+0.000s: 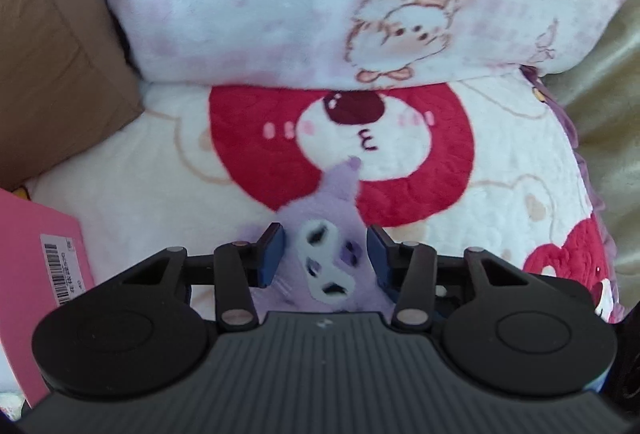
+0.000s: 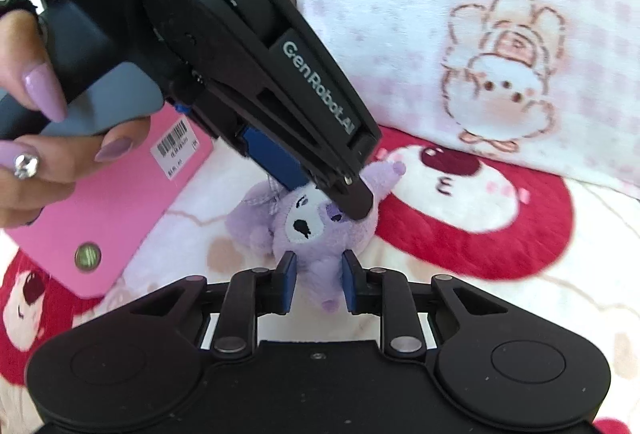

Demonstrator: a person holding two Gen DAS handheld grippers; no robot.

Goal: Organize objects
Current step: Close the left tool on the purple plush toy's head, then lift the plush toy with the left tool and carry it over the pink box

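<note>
Purple plush toy with a white face (image 2: 316, 230) lies on the red-and-white quilted blanket (image 2: 500, 294), soft and light. Right gripper (image 2: 319, 284) pinches its lower body; left gripper (image 1: 326, 254) closes around its head. Pink box (image 2: 116, 210) crowds the left; right side is free.

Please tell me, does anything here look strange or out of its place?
Yes. Both grippers work on one small purple plush lying on the blanket. The right gripper pinches its lower body, and the left gripper straddles its head. Two grips on so small a toy seems odd. The pink box lies askew on the bedding.
</note>
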